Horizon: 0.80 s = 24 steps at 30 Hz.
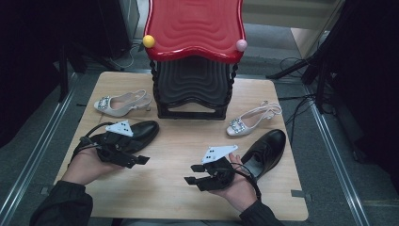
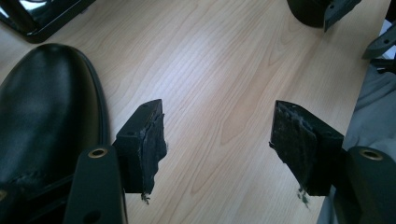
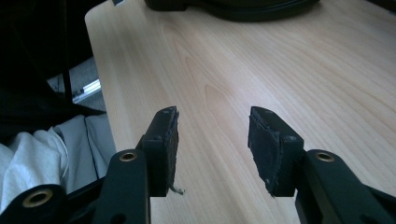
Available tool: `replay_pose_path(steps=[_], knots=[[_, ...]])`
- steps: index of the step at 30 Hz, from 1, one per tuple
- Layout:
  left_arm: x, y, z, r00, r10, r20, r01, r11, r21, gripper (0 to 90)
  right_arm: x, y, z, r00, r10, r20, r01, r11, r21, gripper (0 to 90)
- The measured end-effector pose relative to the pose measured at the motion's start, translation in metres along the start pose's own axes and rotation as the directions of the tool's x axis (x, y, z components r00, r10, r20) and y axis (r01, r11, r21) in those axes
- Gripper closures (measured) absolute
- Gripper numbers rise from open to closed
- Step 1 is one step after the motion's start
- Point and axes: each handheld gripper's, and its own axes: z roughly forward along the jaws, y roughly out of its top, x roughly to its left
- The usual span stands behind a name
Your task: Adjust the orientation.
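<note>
Two black leather shoes lie on the wooden table [image 1: 179, 146]. One black shoe [image 1: 141, 131] sits at the left, right behind my left gripper [image 1: 142, 160], which points to the right with its jaws open and nothing between them. In the left gripper view that shoe's toe [image 2: 42, 116] lies just left of the open left gripper [image 2: 217, 140]. The other black shoe [image 1: 266, 150] lies at the right, just beyond the hand holding my right gripper [image 1: 192, 174]. The right gripper [image 3: 212, 140] points left over bare wood, jaws open and empty.
A red-topped stack of black stools [image 1: 194, 56] stands at the table's back middle. One white jewelled slingback heel [image 1: 121, 103] lies to its left, another [image 1: 249, 120] to its right. Bare wood lies between the two grippers. The table's near edge [image 3: 100, 88] is close to the right gripper.
</note>
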Motion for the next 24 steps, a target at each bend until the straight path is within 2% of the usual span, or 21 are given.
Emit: replay_pose_path(steps=[3,7,10,14,18,20,24], knots=[[0.002,-0.003,-0.004,1.0,-0.006,-0.006,0.006,1.0,0.004,35.0,0.002,0.0,0.004,0.9999,-0.012,-0.007,0.012,1.0,0.02,53.0],[0.005,-0.007,-0.009,0.9997,-0.018,-0.015,0.018,0.9998,0.005,35.0,0.004,0.002,0.005,0.9996,-0.015,-0.023,0.015,1.0,0.003,50.5],[0.008,-0.01,-0.013,0.9988,-0.032,-0.037,0.033,0.9993,0.017,35.0,0.005,0.002,0.007,0.9994,-0.027,-0.021,0.027,1.0,0.003,50.9],[0.012,-0.016,-0.02,0.9975,-0.056,-0.044,0.056,0.9984,0.0,35.3,0.004,0.002,0.008,0.9994,-0.034,-0.01,0.033,0.999,-0.012,52.5],[0.016,-0.021,-0.026,0.9943,-0.077,-0.074,0.078,0.9969,0.013,35.4,0.005,0.003,0.007,0.9996,-0.029,0.006,0.029,0.999,-0.018,53.5],[0.018,-0.024,-0.029,0.9924,-0.084,-0.09,0.086,0.996,0.024,35.4,0.005,0.004,0.007,0.999,-0.035,0.029,0.036,0.999,-0.025,54.3],[0.021,-0.028,-0.033,0.9896,-0.1,-0.103,0.103,0.9945,0.021,35.4,0.006,0.005,0.009,0.9989,-0.042,0.022,0.042,0.999,-0.011,55.2]])
